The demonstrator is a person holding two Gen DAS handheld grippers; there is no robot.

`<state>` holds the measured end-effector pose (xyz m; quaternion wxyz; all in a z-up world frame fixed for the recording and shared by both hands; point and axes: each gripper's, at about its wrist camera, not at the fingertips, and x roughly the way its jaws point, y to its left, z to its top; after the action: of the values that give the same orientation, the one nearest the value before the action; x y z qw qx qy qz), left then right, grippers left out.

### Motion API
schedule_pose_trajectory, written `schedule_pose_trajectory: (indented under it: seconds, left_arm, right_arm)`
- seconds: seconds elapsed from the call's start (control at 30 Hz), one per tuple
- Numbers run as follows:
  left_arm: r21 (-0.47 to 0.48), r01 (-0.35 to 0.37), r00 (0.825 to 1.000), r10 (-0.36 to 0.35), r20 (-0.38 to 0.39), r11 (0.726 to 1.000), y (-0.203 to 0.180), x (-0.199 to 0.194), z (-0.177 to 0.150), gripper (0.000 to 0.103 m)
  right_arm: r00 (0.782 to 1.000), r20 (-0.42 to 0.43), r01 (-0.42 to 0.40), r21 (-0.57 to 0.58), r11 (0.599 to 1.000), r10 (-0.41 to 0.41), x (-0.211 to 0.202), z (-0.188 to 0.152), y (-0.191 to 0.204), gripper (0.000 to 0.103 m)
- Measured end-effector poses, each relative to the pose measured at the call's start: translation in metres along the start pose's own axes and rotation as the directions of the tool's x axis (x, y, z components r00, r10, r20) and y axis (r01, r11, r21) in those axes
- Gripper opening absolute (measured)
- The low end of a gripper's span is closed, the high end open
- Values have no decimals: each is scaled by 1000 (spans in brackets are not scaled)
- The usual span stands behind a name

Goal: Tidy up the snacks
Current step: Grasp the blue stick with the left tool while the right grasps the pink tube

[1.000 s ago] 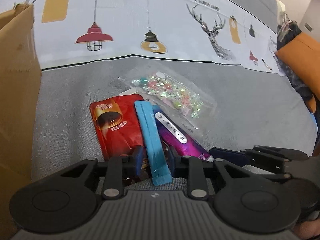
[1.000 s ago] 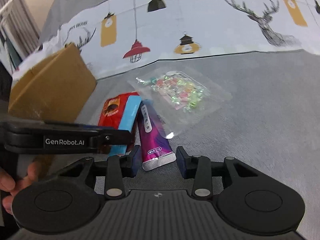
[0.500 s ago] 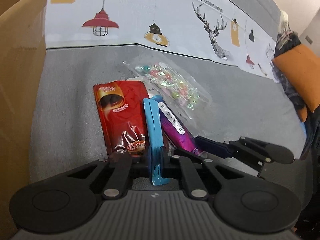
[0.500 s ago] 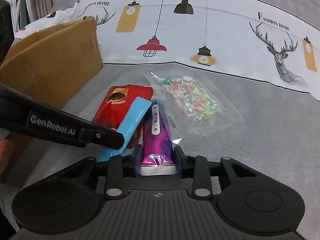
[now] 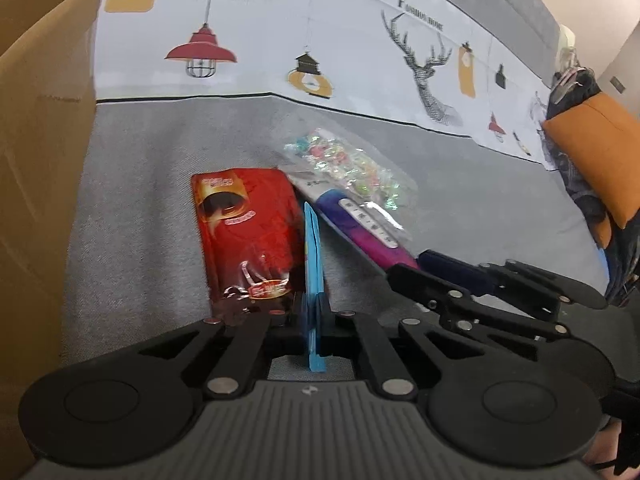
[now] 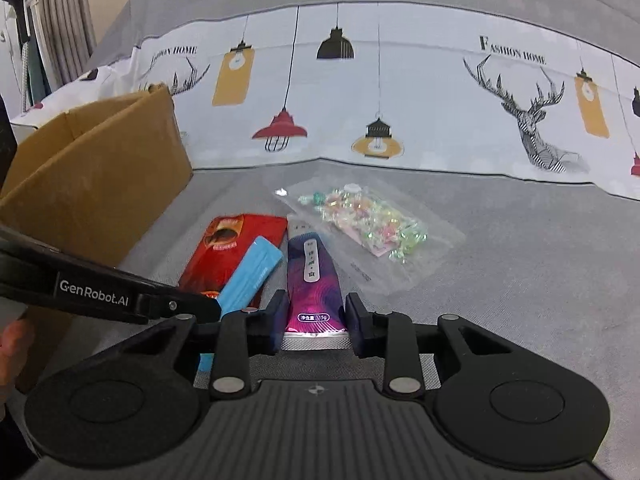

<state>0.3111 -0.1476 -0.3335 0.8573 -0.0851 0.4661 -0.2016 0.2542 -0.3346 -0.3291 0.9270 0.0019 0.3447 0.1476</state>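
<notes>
The left gripper [image 5: 313, 318] has its jaws clamped on the near end of the blue stick sachet [image 5: 312, 264], which stands on edge between them, just right of the red snack pouch [image 5: 246, 236]. The right gripper [image 6: 313, 322] straddles the crimped near end of the purple snack packet [image 6: 313, 284]; its jaws sit against both side edges and appear to pinch it, though how firmly I cannot tell. The purple packet lies just right of the red pouch, its far end tucked under the clear bag of wrapped candies [image 6: 368, 222], which lies beyond and to the right of the red pouch. All four rest on a grey bedspread [image 6: 500, 288], with an open cardboard box [image 6: 92, 184] to the left of the red pouch, probably where the snacks belong. These are light, thin, floppy film packs with slick surfaces; a sachet will likely droop from its held end and could slide out. The crimped seal at the end is the stiffest place to take hold. The candy bag is looser and lumpy, best pinched by an empty corner.
</notes>
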Motion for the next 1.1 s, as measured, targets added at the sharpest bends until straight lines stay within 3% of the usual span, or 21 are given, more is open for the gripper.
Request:
schedule_pose_trajectory:
  seconds: [0.17,0.4,0.5,0.57,0.67,0.77,0.83,0.9,1.1]
  left_arm:
    - [-5,-7,999,7,-49,1000,-2,13,-6,4]
    - [-36,24,998,-26,-61,999,1,17,-4,23]
    - [-61,56,996,-60,-65,997,2,19,-2,38]
    - [-35,47,997,-49,-65,998,-3,21,-2,38]
    - [46,2,999,0,-44,999,-14,23,-5,38]
    - [49,-5,999,7,-40,999,-16,26,-6,35]
    - [57,-37,999,39,-36,998,-15,27,-5,12]
    - [59,-41,999,43,-34,997,-10,27,-4,3]
    - [-16,3,998,-4,-62,1000,0,20,0,2]
  right_arm:
    - [999,-55,-3,-9,1000,2,8,-3,2,31]
    - [993,-109,-32,17,999,34,16,-7,-1,34]
    - [992,-123,-33,5,999,33,18,-10,1,38]
    - [991,-127,-35,-13,999,33,20,-11,4,40]
    - [992,-129,-15,-51,999,9,21,-13,7,40]
    - [992,-122,-6,-75,997,-3,21,-15,9,39]
    - [992,-124,-11,-57,998,4,21,-15,6,37]
    - [992,-127,-10,-50,999,3,20,-14,4,34]
    - [993,-114,8,-29,1000,-11,17,-12,1,31]
